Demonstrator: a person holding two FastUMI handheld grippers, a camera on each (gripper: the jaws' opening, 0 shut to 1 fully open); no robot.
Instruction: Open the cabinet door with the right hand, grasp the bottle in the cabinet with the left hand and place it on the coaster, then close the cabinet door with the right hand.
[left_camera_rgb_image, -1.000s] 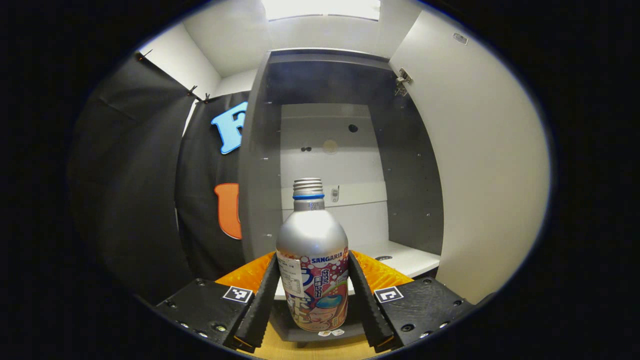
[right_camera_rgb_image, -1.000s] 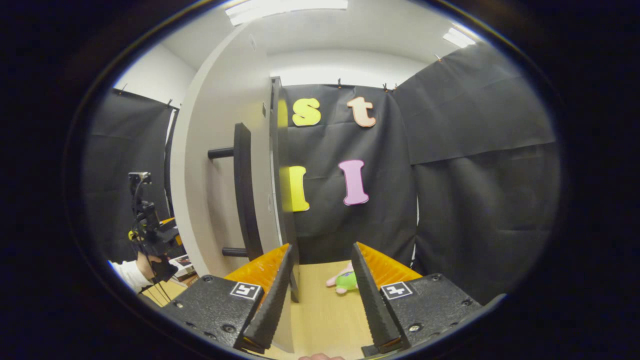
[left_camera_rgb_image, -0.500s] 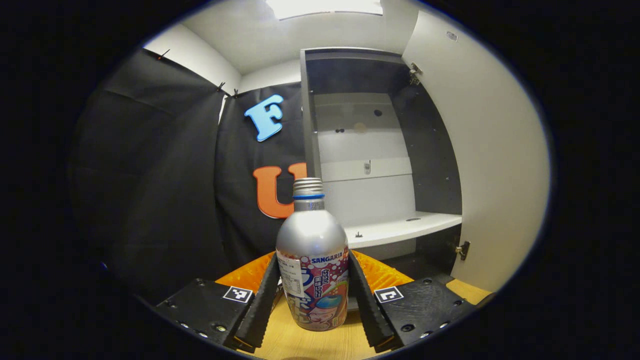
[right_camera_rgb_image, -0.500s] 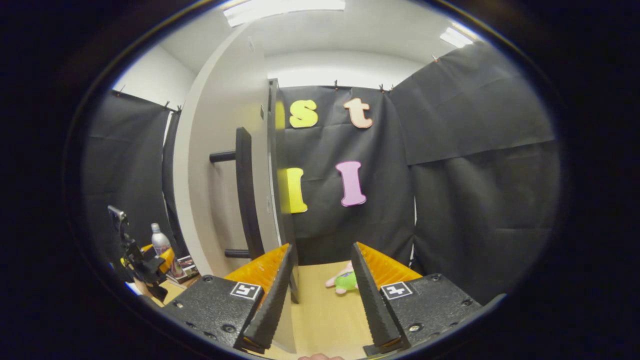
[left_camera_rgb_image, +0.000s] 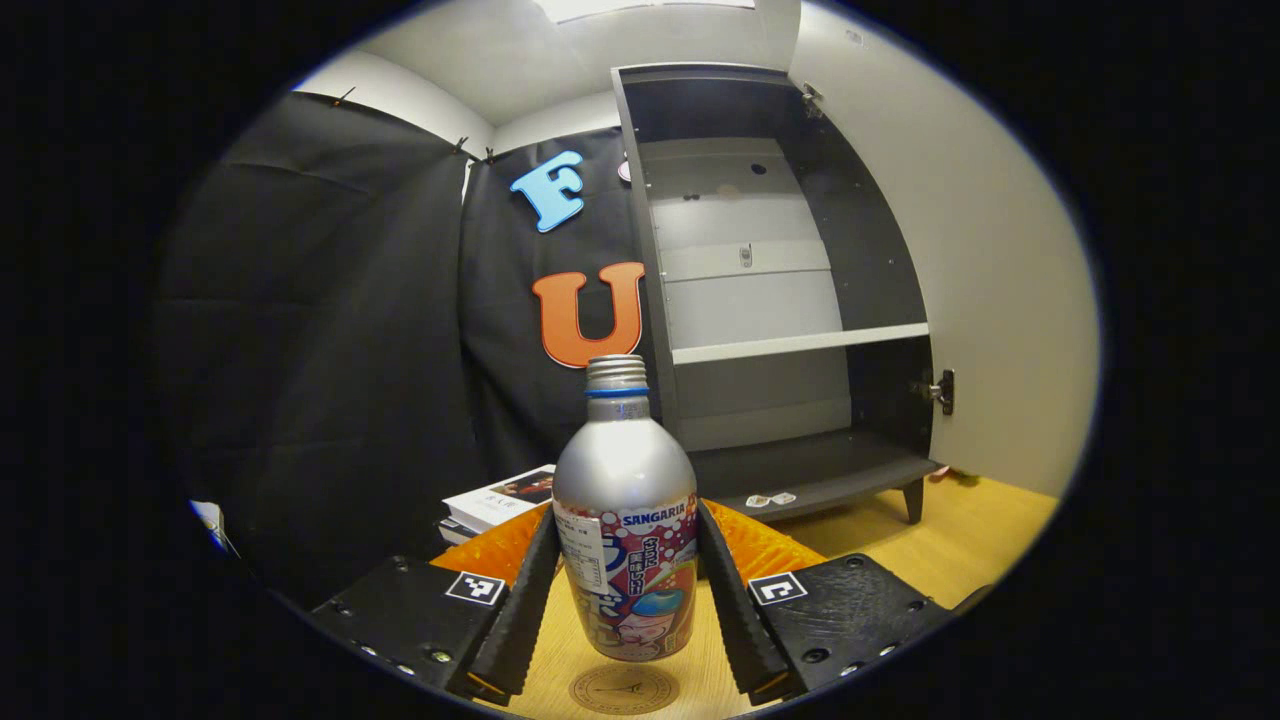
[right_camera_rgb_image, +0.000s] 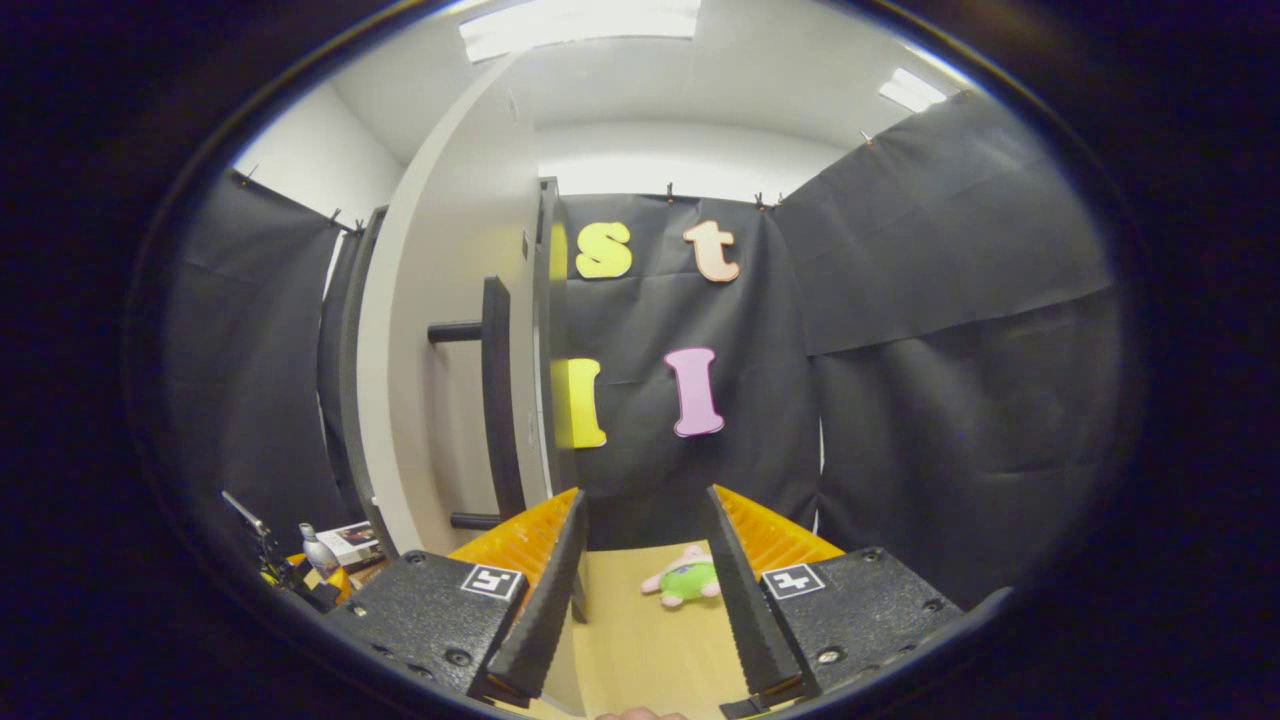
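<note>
A silver bottle (left_camera_rgb_image: 625, 465) with a colourful label stands upright between the fingers of my left gripper (left_camera_rgb_image: 625, 512), which is shut on it. It hangs just above a round brown coaster (left_camera_rgb_image: 624, 689) on the wooden table. Behind it the dark cabinet (left_camera_rgb_image: 790, 340) stands open, its white door (left_camera_rgb_image: 985, 290) swung out to the right. In the right gripper view, my right gripper (right_camera_rgb_image: 645, 495) is open and holds nothing. It is a little to the right of the door's edge (right_camera_rgb_image: 548, 340) and its black bar handle (right_camera_rgb_image: 497, 390). The bottle (right_camera_rgb_image: 318, 551) and the left gripper (right_camera_rgb_image: 285, 572) show small at far left.
A stack of books (left_camera_rgb_image: 500, 495) lies on the table left of the cabinet. A green and pink plush toy (right_camera_rgb_image: 685, 580) lies on the table ahead of the right gripper. Black cloth walls close in the booth on both sides.
The left gripper has carried the bottle out of the cabinet, back and down over the table, and the coaster has come into view beneath it. The right gripper has barely moved.
</note>
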